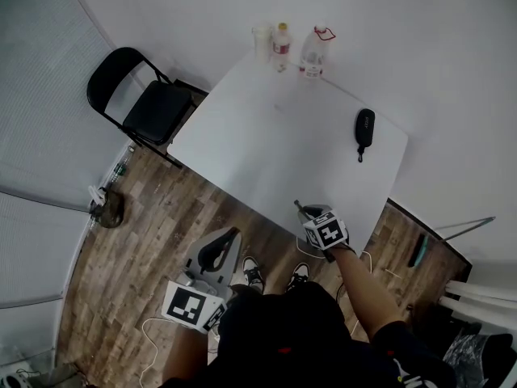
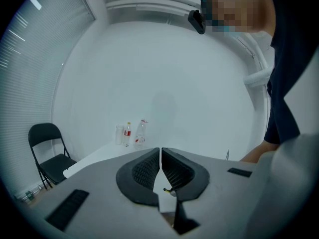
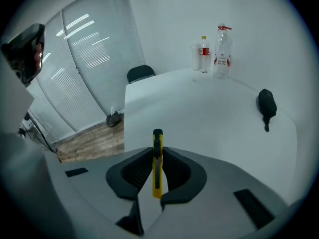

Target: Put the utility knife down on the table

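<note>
A yellow utility knife point(image 3: 157, 163) with a black slider stands on edge between the jaws of my right gripper point(image 3: 157, 156), which is shut on it. In the head view that right gripper point(image 1: 305, 211) hovers over the near edge of the white table point(image 1: 266, 144), and the knife itself is too small to make out there. My left gripper point(image 1: 229, 239) hangs lower left, off the table and above the wooden floor. Its jaws meet with nothing between them in the left gripper view point(image 2: 160, 159).
A black pouch point(image 1: 364, 129) lies at the table's right side. Two bottles point(image 1: 313, 52) and a clear cup point(image 1: 262, 42) stand at the far edge. A black folding chair point(image 1: 141, 99) stands left of the table. Cables lie on the floor.
</note>
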Motion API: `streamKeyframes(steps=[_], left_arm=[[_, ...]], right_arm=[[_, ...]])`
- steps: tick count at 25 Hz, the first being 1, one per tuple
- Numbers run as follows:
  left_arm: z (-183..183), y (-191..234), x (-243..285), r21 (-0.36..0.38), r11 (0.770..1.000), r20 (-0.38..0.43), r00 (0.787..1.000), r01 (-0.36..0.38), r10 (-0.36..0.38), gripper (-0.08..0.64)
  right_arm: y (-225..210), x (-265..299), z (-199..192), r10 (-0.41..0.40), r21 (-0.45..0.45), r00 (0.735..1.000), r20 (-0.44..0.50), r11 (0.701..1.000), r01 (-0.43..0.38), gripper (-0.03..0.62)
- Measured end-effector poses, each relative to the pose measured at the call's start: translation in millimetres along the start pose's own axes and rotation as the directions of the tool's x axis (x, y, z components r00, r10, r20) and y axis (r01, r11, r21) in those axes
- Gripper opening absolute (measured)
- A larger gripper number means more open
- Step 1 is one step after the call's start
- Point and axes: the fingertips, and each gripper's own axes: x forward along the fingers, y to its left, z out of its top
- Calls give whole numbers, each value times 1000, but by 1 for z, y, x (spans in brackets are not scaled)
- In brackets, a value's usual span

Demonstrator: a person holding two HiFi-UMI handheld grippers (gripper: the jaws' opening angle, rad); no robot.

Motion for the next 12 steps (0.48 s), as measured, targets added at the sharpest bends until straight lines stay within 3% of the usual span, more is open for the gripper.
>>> streamKeyframes(steps=[5, 12], left_arm=[[-7, 4, -2, 7, 1000, -16, 1000, -4, 4, 31], [-7, 7, -2, 4, 1000, -19, 1000, -5, 5, 31]], right_arm=[[0, 9, -9, -6, 28, 999, -33, 1000, 7, 71], [4, 20, -18, -17, 1, 998, -68, 1000, 17, 71]])
